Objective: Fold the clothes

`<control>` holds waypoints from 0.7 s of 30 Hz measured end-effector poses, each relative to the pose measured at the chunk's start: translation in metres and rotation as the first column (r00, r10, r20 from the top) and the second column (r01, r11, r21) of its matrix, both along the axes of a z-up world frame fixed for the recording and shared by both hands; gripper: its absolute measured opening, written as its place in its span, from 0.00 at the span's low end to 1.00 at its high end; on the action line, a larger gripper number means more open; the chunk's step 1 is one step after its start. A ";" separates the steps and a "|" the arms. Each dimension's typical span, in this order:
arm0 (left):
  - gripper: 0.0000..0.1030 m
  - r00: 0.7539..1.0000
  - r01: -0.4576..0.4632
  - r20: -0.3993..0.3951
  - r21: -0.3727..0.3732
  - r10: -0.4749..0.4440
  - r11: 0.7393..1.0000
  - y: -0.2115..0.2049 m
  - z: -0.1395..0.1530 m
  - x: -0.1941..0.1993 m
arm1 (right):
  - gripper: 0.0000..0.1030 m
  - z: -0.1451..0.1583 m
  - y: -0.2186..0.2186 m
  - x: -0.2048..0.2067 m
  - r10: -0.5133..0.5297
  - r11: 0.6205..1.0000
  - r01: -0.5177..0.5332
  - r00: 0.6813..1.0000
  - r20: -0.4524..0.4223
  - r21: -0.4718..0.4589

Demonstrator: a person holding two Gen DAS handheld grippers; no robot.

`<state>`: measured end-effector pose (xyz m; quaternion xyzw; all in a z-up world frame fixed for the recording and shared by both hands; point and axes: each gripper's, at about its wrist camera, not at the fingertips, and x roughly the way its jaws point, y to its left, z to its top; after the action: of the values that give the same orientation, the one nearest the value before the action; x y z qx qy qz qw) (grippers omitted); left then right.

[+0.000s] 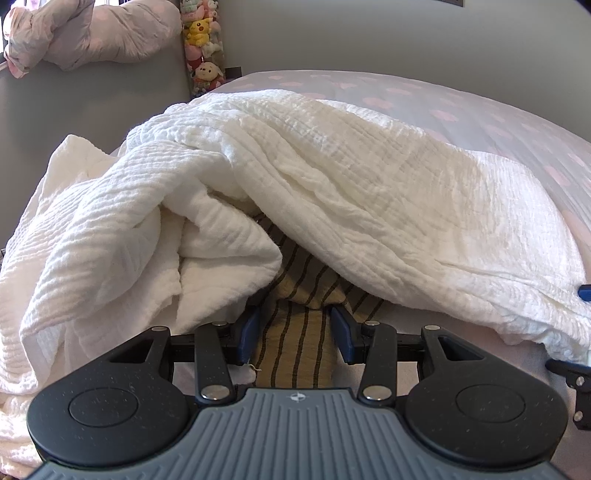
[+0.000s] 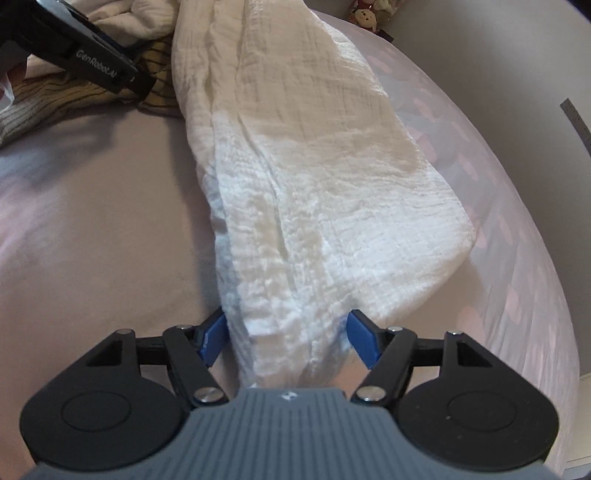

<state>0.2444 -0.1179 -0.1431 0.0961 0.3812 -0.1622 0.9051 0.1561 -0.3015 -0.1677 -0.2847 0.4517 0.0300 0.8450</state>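
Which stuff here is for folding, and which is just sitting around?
For the folding:
- white crinkly cloth
- striped tan garment, between the left tool's pads
- right tool, open around the white cloth's end

Just sitting around:
- plush toys in the corner
- bundled pink-spotted bedding
- pink-spotted bedsheet underneath

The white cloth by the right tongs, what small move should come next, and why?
Probably close the right tongs on the white cloth: its near end lies between the open blue pads, not pinched.
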 end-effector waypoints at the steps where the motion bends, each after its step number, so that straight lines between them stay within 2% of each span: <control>1: 0.39 1.000 0.001 0.000 -0.001 -0.001 1.000 0.000 -0.001 0.000 | 0.67 -0.001 0.000 0.002 0.008 1.000 -0.008 1.000 0.003 -0.015; 2: 0.40 1.000 0.002 0.000 -0.001 -0.002 1.000 0.000 -0.001 0.000 | 0.59 -0.001 0.000 0.004 0.018 0.999 -0.017 1.000 0.003 -0.029; 3: 0.40 1.000 0.004 0.001 0.001 -0.004 1.000 0.000 -0.001 0.000 | 0.39 -0.001 0.001 0.005 0.030 0.998 -0.030 1.000 -0.003 -0.046; 4: 0.40 1.000 0.005 0.002 0.003 -0.005 1.000 -0.001 -0.001 -0.001 | 0.27 -0.001 0.002 0.008 0.041 0.996 -0.042 0.999 -0.016 -0.075; 5: 0.40 1.000 0.007 0.004 0.004 -0.007 1.000 -0.001 -0.001 -0.001 | 0.19 0.000 0.004 0.009 0.051 0.993 -0.053 0.998 -0.025 -0.106; 8: 0.40 1.000 0.008 0.015 -0.003 -0.007 1.000 -0.001 0.002 -0.003 | 0.16 0.010 -0.002 0.010 0.050 0.992 -0.055 0.998 -0.043 -0.111; 13: 0.40 0.997 0.016 0.075 -0.031 -0.014 0.999 0.000 0.012 -0.011 | 0.14 0.044 -0.024 -0.003 0.013 0.989 -0.005 0.999 0.052 -0.148; 18: 0.40 0.992 0.041 0.119 -0.002 -0.040 0.999 -0.005 0.019 -0.022 | 0.13 0.083 -0.057 -0.030 -0.053 0.981 0.071 0.993 0.108 -0.179; 21: 0.40 0.986 0.061 0.153 0.014 -0.062 0.998 -0.009 0.026 -0.030 | 0.13 0.096 -0.077 -0.055 -0.104 0.975 0.124 0.987 0.119 -0.182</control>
<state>0.2148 -0.1268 -0.1175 0.1244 0.3080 -0.1804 0.9258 0.1014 -0.3785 -0.0717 -0.3385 0.4215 -0.0772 0.8378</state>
